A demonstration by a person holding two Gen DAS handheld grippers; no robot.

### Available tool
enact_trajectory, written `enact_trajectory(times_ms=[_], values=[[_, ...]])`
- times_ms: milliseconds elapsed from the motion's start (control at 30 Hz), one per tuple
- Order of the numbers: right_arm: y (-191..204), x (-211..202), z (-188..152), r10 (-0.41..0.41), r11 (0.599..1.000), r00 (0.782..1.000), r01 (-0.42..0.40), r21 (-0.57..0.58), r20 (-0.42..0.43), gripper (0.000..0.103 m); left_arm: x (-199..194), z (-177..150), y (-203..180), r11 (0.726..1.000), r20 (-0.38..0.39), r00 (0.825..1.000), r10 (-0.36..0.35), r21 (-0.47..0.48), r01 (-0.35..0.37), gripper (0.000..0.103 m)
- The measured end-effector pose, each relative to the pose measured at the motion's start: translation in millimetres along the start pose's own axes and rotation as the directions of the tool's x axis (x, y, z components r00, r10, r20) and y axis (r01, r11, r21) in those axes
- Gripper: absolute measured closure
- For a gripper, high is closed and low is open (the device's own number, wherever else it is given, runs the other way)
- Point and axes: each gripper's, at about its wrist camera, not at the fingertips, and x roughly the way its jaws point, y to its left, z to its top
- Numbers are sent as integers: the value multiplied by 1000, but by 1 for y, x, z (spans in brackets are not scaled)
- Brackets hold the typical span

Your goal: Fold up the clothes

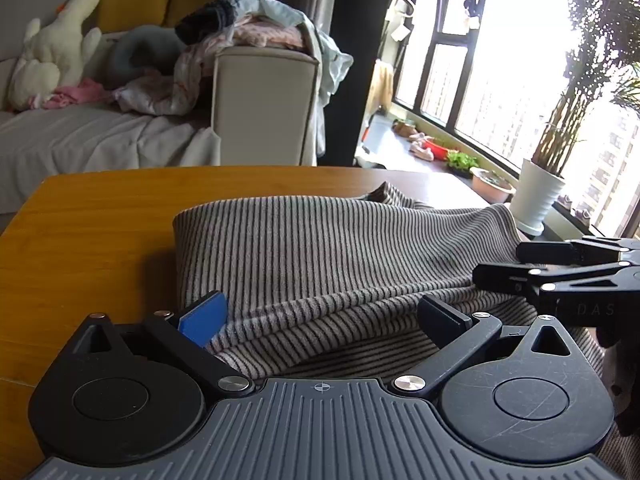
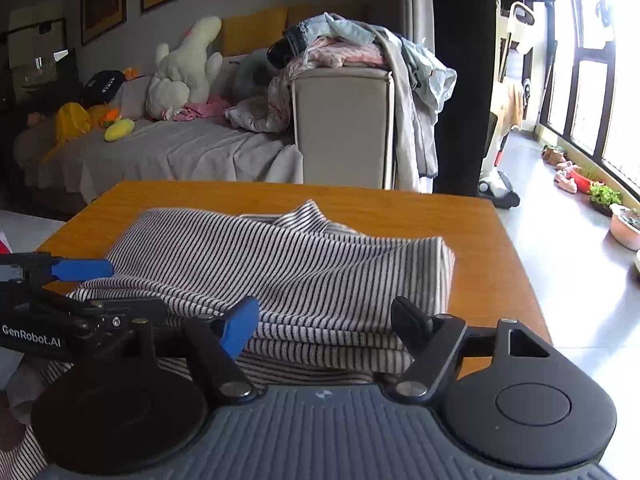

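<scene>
A grey-and-black striped garment [image 1: 340, 248] lies folded in layers on the orange wooden table [image 1: 100, 220]. My left gripper [image 1: 324, 316] stands wide open at the garment's near edge, with a raised fold between its blue pad and black finger and neither pressing on it. In the right wrist view the same striped garment [image 2: 304, 276] shows as a stack of folds. My right gripper [image 2: 326, 324] is open around the stack's near right corner, its pads beside the cloth. Each gripper shows in the other's view: right gripper [image 1: 496, 264], left gripper [image 2: 136, 290].
Behind the table [image 2: 400, 200] is a sofa [image 2: 168, 152] with plush toys and a heap of clothes [image 2: 352, 48] on its armrest. At the right are a window, a potted plant [image 1: 536, 192] and floor clutter. Bare tabletop lies left of and behind the garment.
</scene>
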Motion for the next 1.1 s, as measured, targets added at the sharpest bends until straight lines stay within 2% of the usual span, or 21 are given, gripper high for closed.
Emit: enact_trajectory(times_ms=[33,100,200,233,267,333,467,567,667,767,800,933,1000,1100], values=[[-3,-2,6,-36,999,999,36,-1,24,45,0,0,0,1000,1,1000,-1,-2,1,0],[-14,0,18,-103,994,994,102,28,44,47,0,-1,2,1000,6,1000,-5,-9,5,0],[-38,28,20,-98,985,993,105,134,-58,48,-2,-1,5,1000,15,1000,-15,-26,15,0],[-44,37,18,-86,981,992,101,164,-94,56,-2,-1,6,999,18,1000,-18,-32,19,0],[-44,42,15,-72,982,992,89,166,-106,72,-2,-1,7,999,22,1000,-21,-39,22,0],[-35,35,17,-68,991,996,74,113,-53,88,-3,-1,9,998,30,999,-26,-51,28,0],[-27,4,39,-55,997,993,50,56,103,89,-4,-1,10,998,32,999,-31,-62,33,0],[-34,11,36,-72,996,996,69,59,54,89,-4,-1,10,997,33,999,-33,-62,35,0],[-43,32,14,-112,990,992,117,81,-65,87,-5,-2,10,997,34,999,-34,-64,37,0],[-53,31,3,-130,981,989,139,134,-71,69,-5,-2,11,997,34,999,-37,-64,39,0],[-55,29,1,-134,978,988,144,150,-73,67,-5,-2,11,997,33,999,-37,-65,39,0],[-46,6,13,-152,984,988,152,88,-2,67,-5,-2,12,997,35,999,-39,-71,41,0],[-39,-6,15,-110,992,993,108,66,38,68,-4,-2,12,996,36,999,-41,-73,43,0],[-31,-11,11,-32,997,999,29,73,38,67,-4,-3,12,996,36,999,-40,-73,43,0]])
